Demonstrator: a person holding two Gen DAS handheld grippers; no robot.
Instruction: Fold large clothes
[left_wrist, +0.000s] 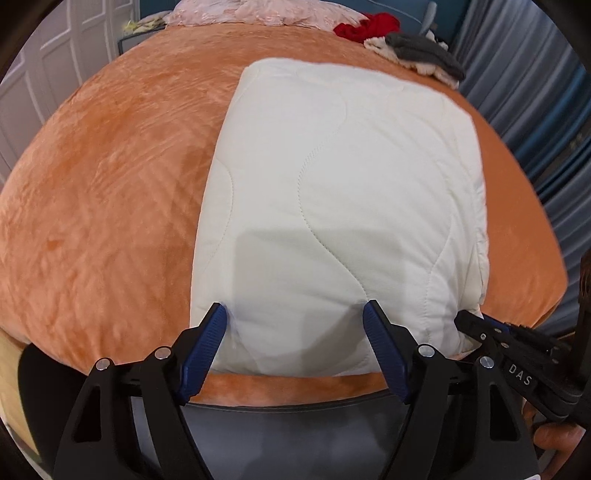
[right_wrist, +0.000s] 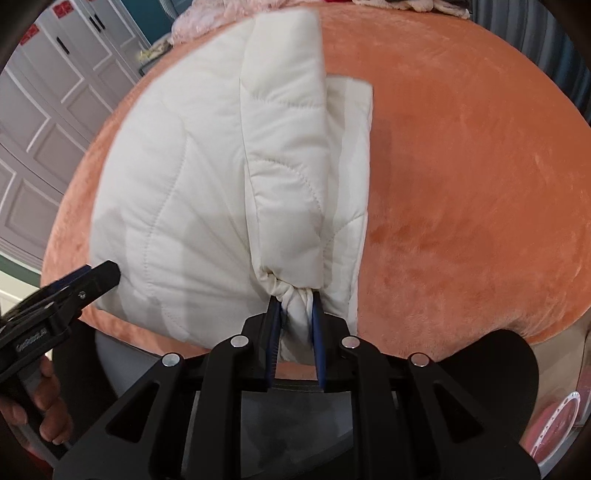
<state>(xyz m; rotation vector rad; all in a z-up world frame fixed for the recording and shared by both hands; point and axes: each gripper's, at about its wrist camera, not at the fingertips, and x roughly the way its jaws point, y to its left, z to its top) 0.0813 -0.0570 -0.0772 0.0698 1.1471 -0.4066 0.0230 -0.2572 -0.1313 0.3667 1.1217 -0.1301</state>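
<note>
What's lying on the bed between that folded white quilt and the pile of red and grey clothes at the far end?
Nothing: in the left wrist view only bare orange bedcover lies between the folded white quilt and the clothes pile.

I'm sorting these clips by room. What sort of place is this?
Most likely a bedroom: a wide bed under an orange plush cover, a white quilt being folded on it, loose clothes heaped at the far edge, and panelled wardrobe doors alongside.
</note>
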